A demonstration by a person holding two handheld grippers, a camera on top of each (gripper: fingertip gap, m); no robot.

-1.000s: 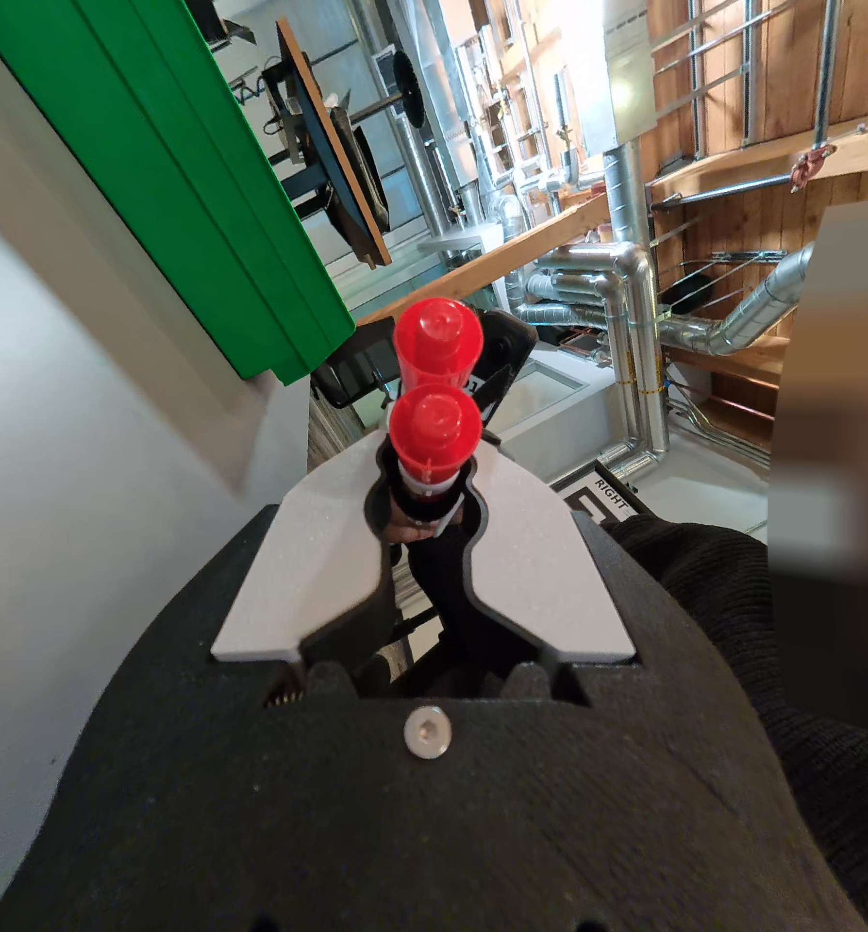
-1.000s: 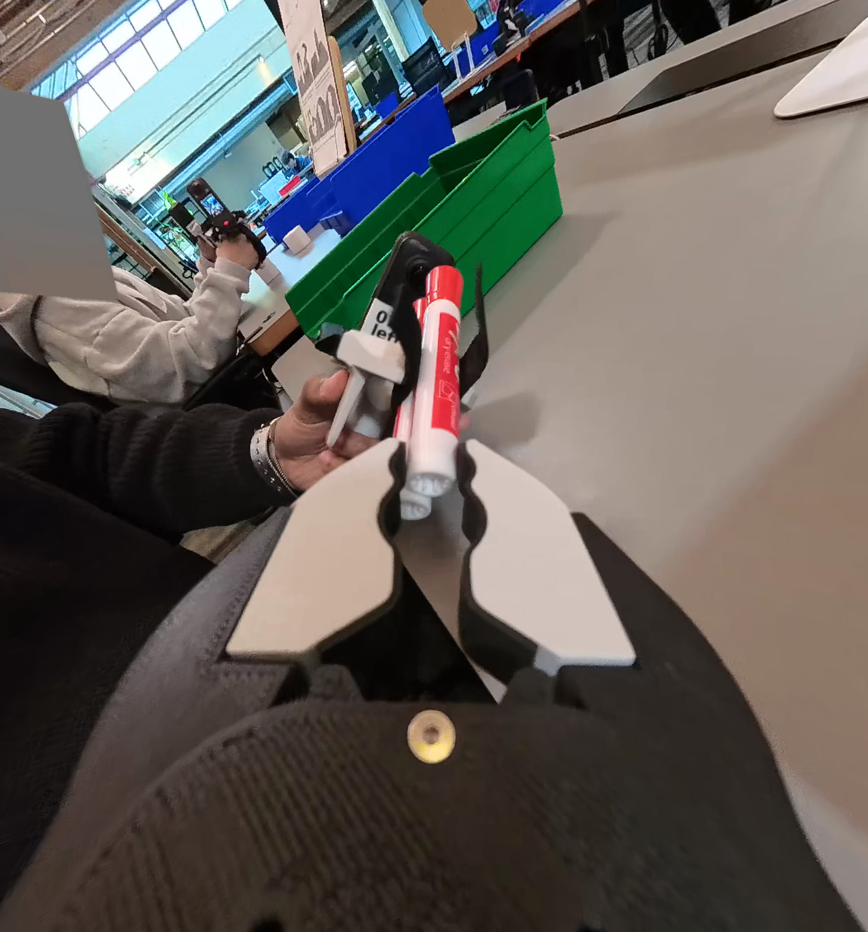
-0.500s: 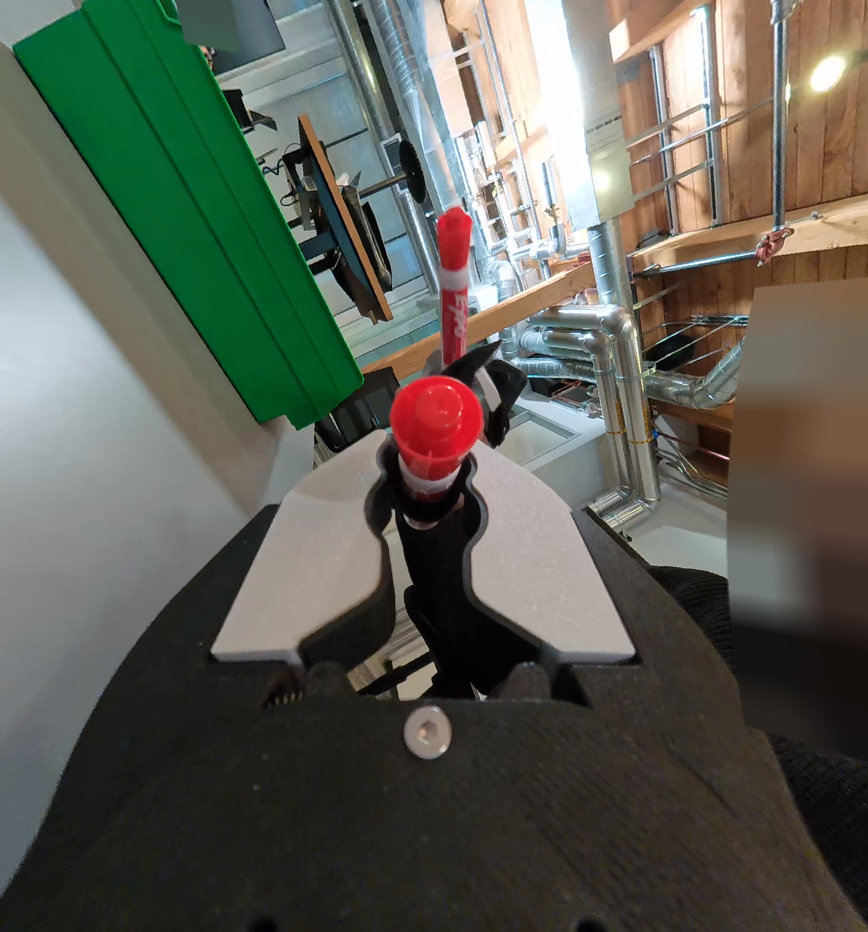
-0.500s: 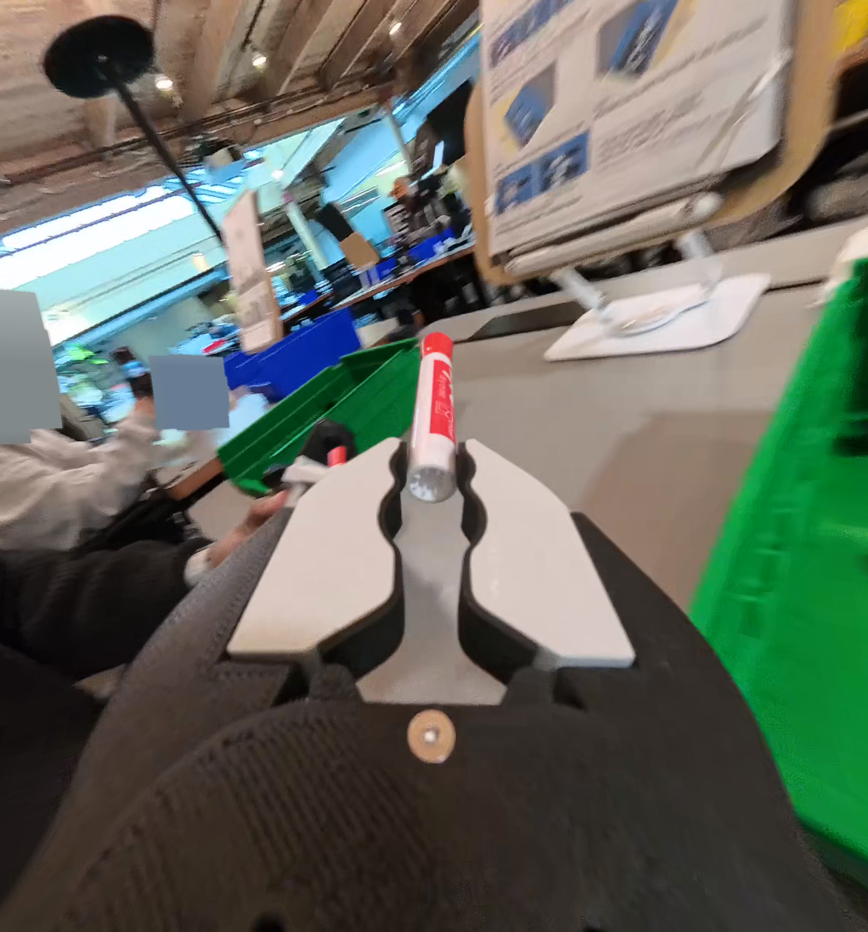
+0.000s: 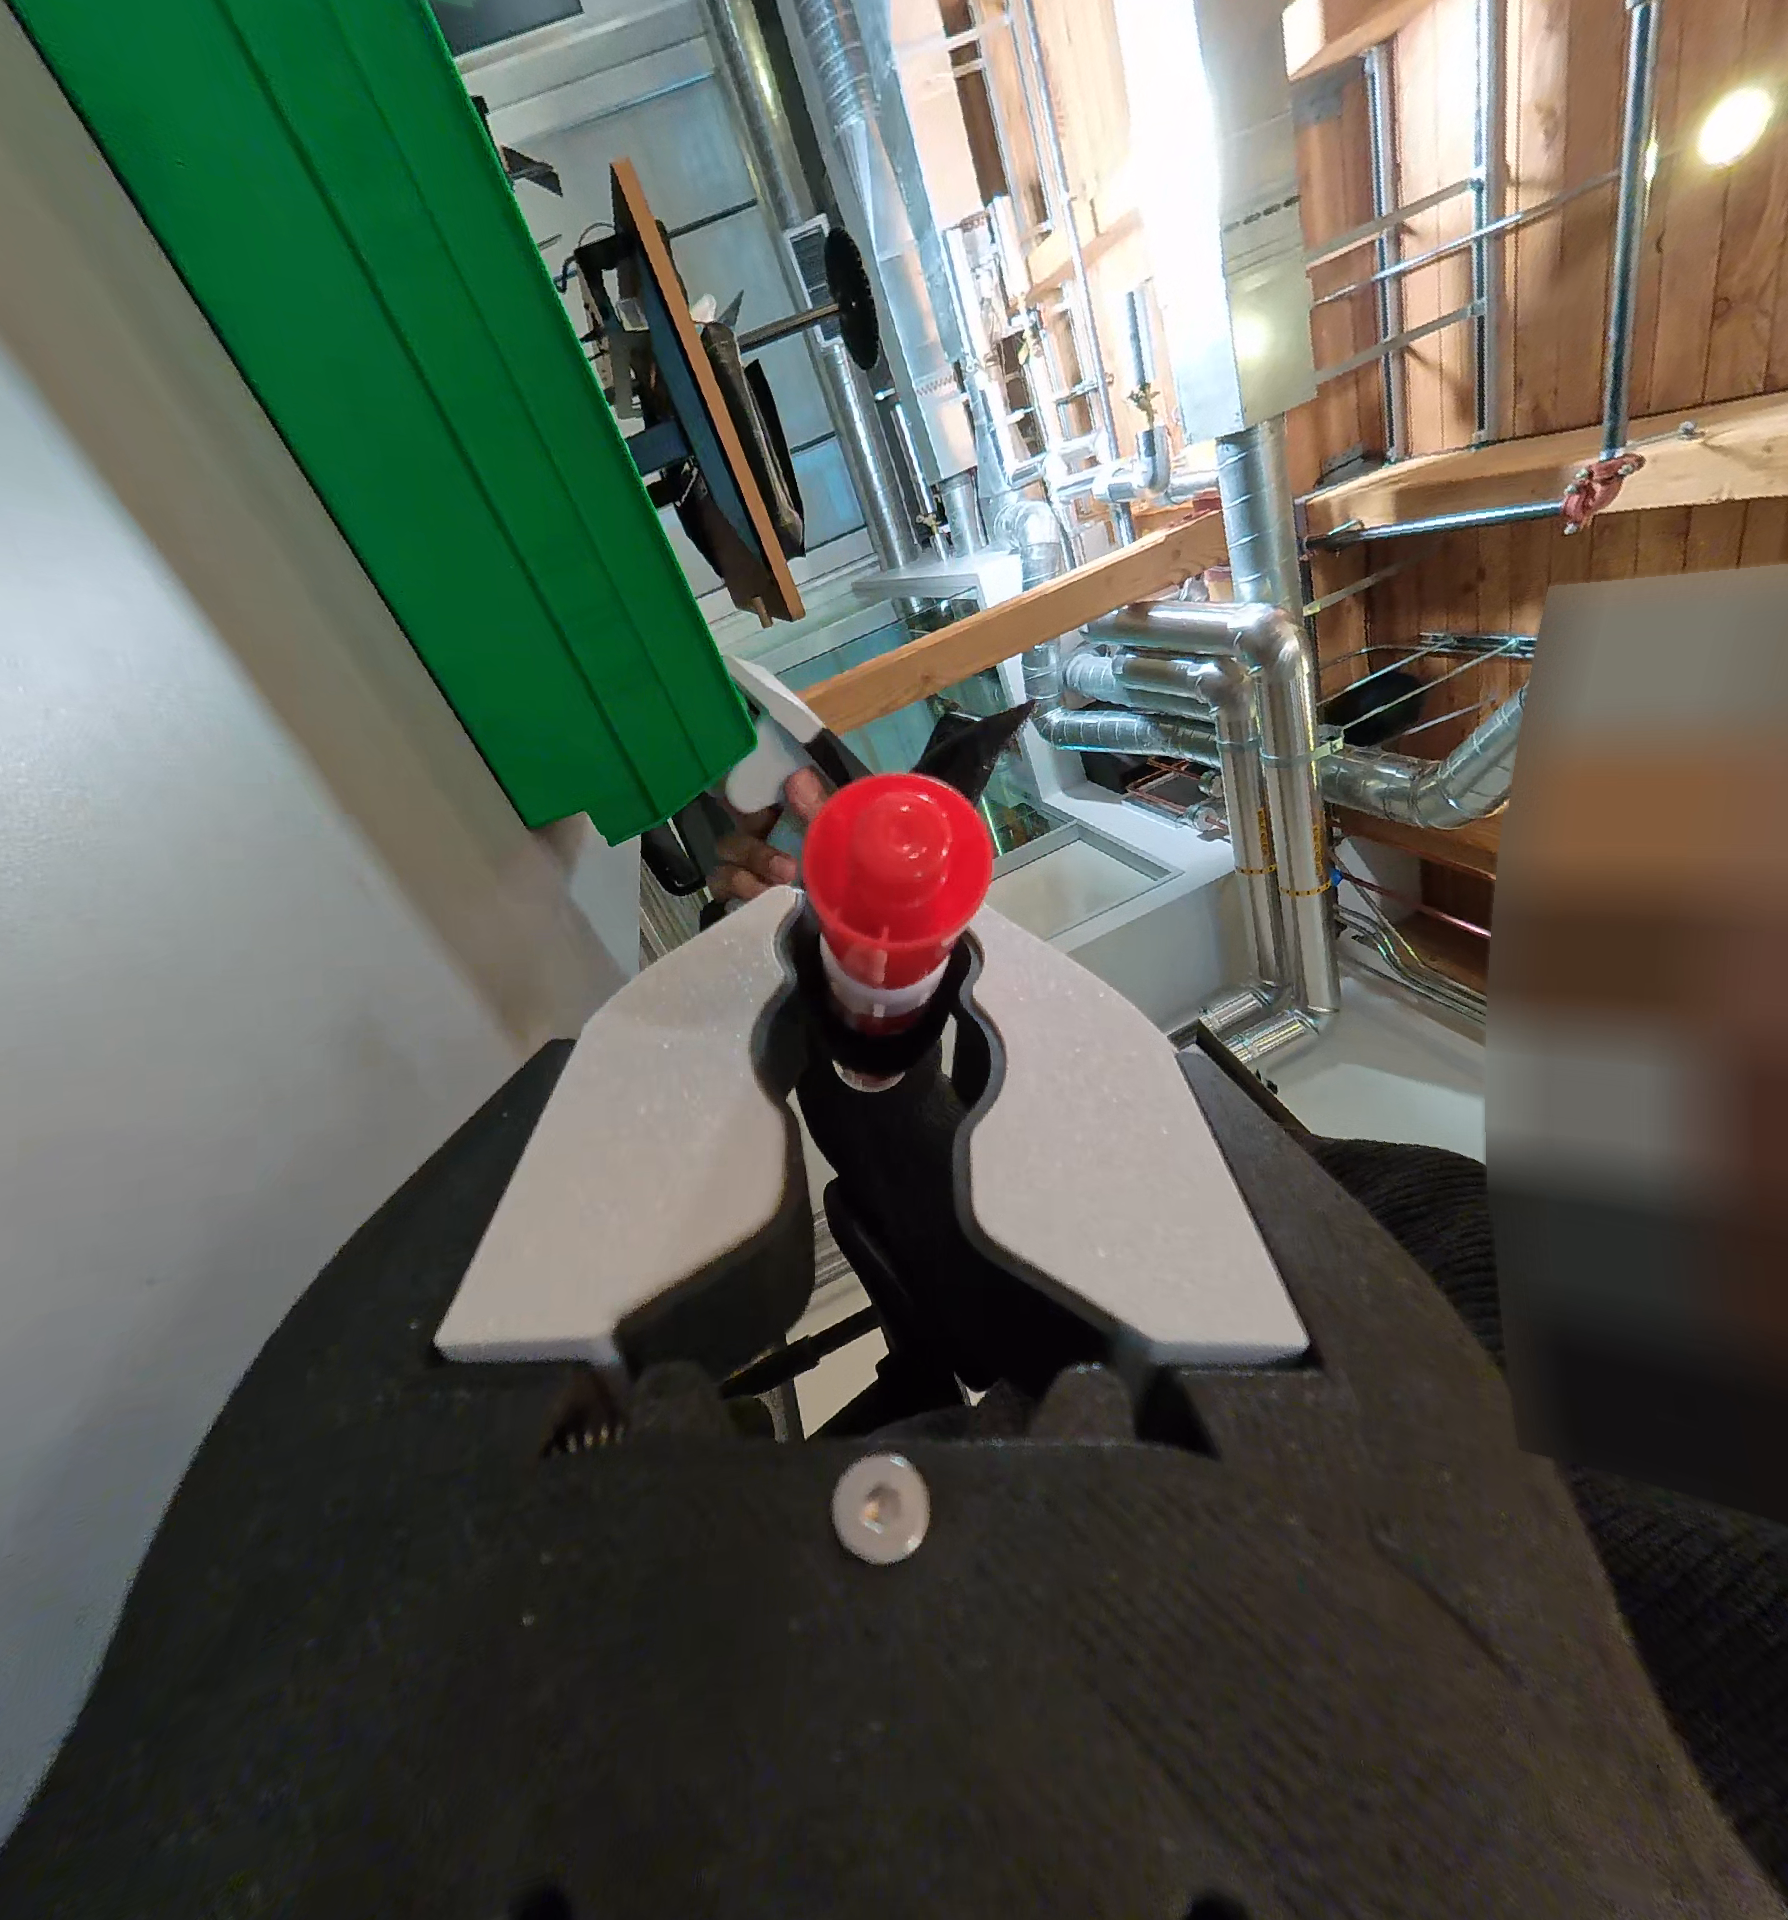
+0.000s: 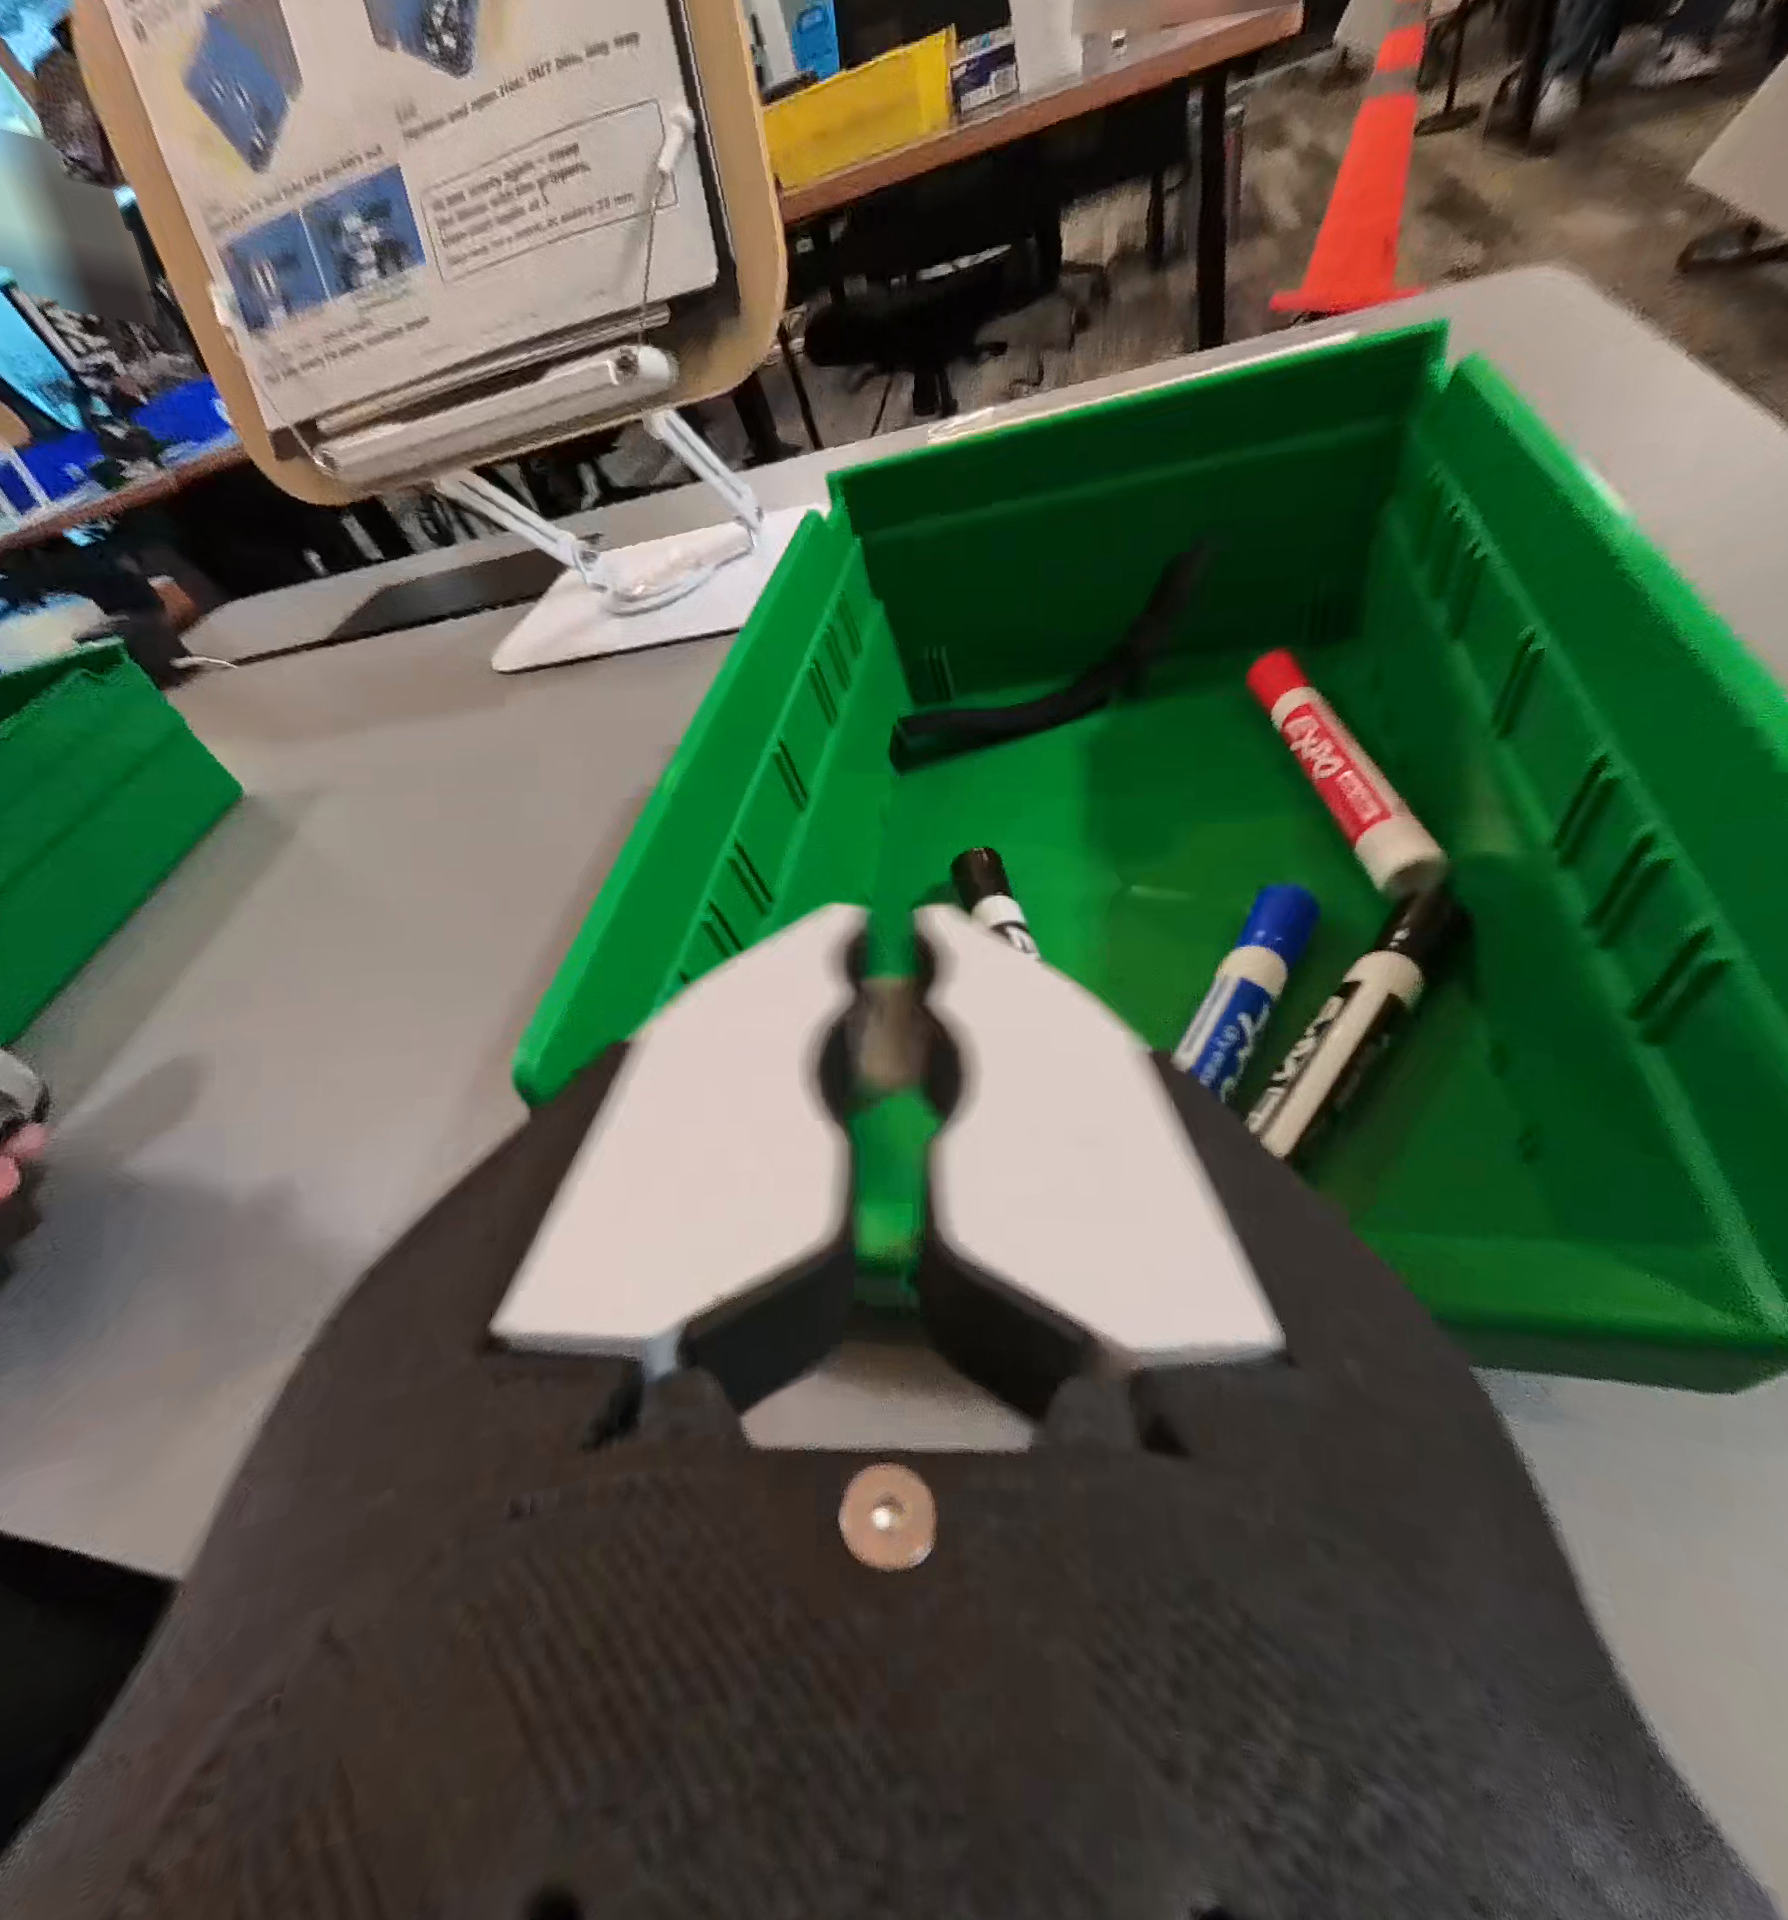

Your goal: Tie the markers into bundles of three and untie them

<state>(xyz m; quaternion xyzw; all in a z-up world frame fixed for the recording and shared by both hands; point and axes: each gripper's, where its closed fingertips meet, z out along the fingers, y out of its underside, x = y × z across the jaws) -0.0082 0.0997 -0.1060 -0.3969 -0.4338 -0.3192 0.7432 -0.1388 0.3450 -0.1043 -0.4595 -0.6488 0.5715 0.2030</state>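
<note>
My left gripper [image 5: 885,914] is shut on a red-capped marker [image 5: 895,852], with the cap end pointing out past the fingertips. My right gripper [image 6: 888,925] is shut with no marker in it and hangs over the near left corner of an open green bin [image 6: 1129,416]. A blurred grey patch shows in the notch between its jaws. In the bin lie a red marker [image 6: 1337,790], a blue marker [image 6: 1248,987], two black markers [image 6: 1357,1008] and a black strap [image 6: 1056,696]. The right gripper's white finger [image 5: 765,748] shows far off in the left wrist view.
A second green bin [image 6: 59,810] stands at the left of the grey table [image 6: 402,883]; it also shows in the left wrist view [image 5: 402,364]. A document stand [image 6: 454,208] stands behind the bins. An orange cone [image 6: 1357,187] is on the floor beyond. Some 30 cm of space lies between my two pairs of fingers. My right gripper's tips are some 25 cm from the black strap [image 6: 1056,696].
My right gripper carried the second red marker away from the left one, swung to the open bin and let it go; its jaws then closed. The left gripper kept its marker.
</note>
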